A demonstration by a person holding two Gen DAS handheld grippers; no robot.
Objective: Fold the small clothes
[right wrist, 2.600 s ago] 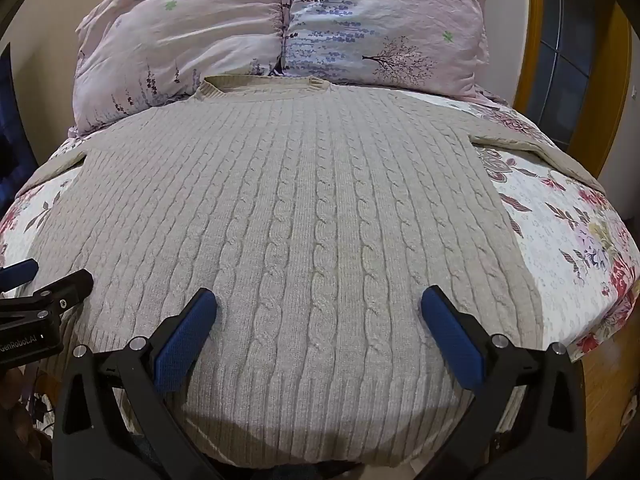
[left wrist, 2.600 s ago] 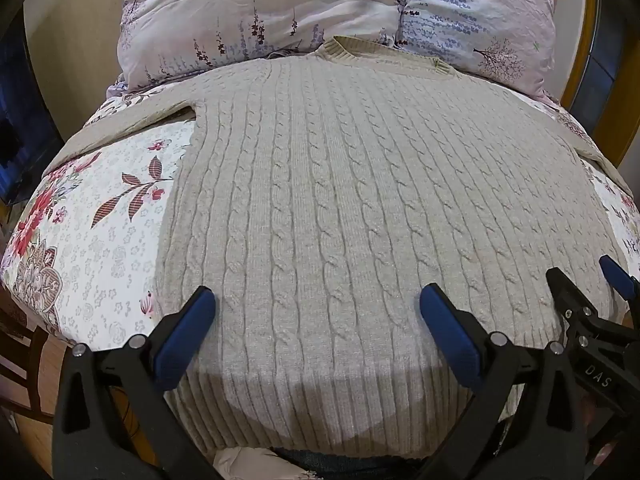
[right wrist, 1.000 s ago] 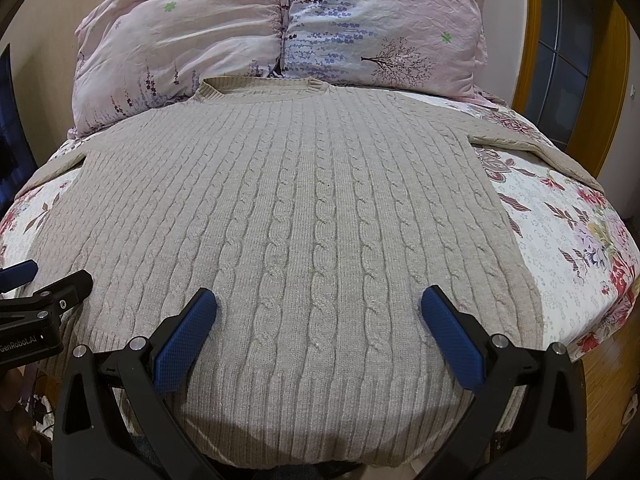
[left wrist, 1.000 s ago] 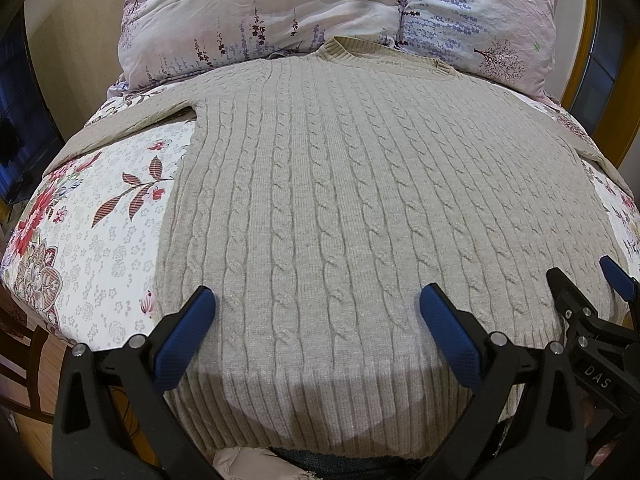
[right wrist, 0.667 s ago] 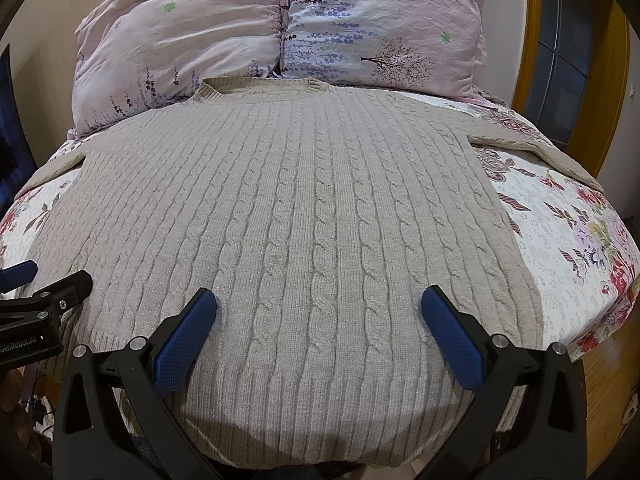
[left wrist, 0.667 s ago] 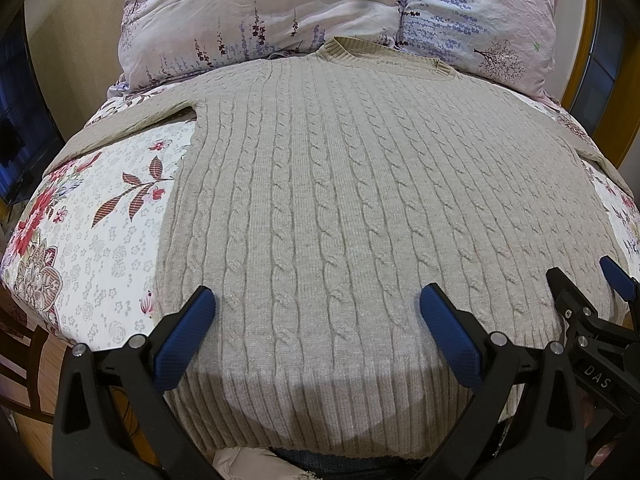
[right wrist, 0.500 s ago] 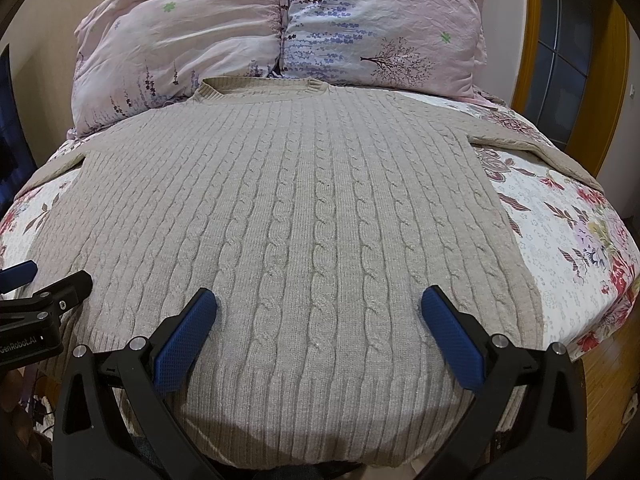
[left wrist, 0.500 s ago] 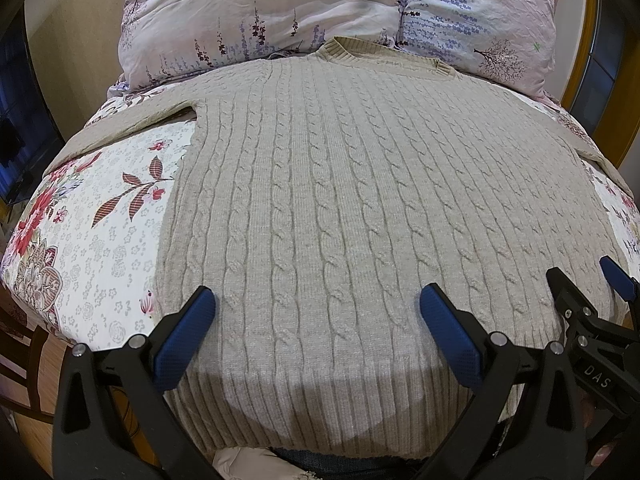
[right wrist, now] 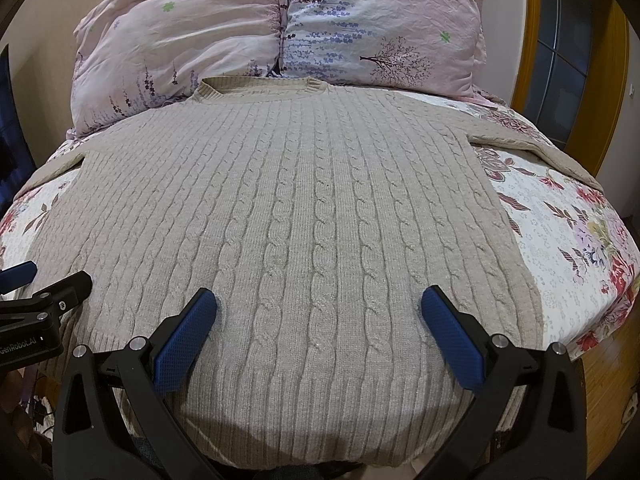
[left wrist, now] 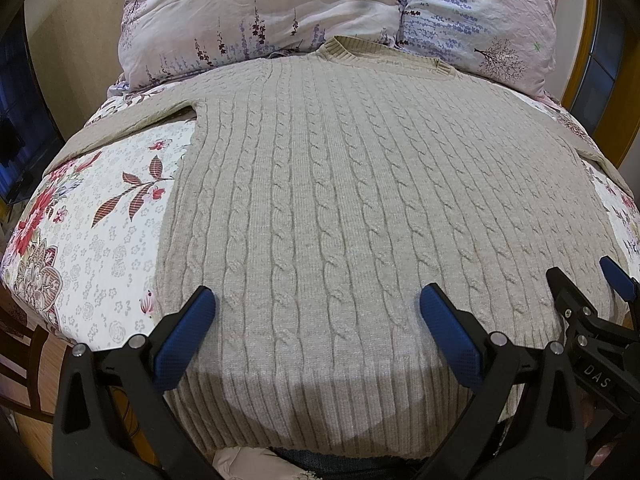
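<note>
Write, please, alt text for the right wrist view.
A beige cable-knit sweater lies flat, face up, on a floral bedsheet, collar toward two pink pillows. The right gripper hovers over its hem, jaws open; the left gripper shows at the left edge.

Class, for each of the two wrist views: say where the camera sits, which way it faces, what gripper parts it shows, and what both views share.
Left wrist: behind the open left gripper, facing over the sweater's hem toward the pillows; the right gripper shows at right.
Right wrist: behind the open right gripper, facing likewise; the left gripper's tip shows at left.
Shared: sweater, pillows, floral bedsheet.
</note>
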